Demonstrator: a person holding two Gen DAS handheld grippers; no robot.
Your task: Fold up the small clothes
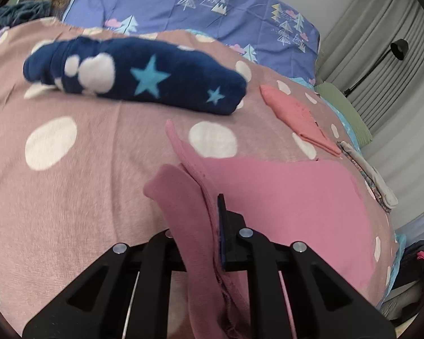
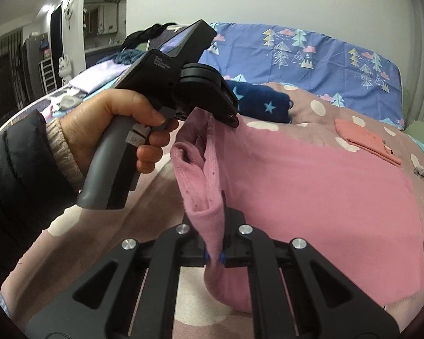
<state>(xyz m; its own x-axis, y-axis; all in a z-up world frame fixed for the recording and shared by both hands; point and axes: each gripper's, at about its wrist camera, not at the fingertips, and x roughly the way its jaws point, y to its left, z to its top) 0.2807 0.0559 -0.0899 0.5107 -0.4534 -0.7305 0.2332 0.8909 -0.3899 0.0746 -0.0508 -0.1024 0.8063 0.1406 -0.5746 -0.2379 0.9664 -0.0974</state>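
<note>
You work over a bed covered by a dusty-pink polka-dot blanket (image 1: 70, 197), with a blue tree-print sheet (image 1: 198, 0) behind and grey curtains (image 1: 381, 42) at the right. The pink garment (image 2: 311, 175) lies mid-blanket; your left hand-held gripper (image 2: 230, 115) and right hand-held gripper (image 2: 214, 257) each pinch its edge. A navy star garment (image 1: 144, 79) and a folded coral piece (image 1: 296, 118) lie beyond. Bare blanket stretches left.
</note>
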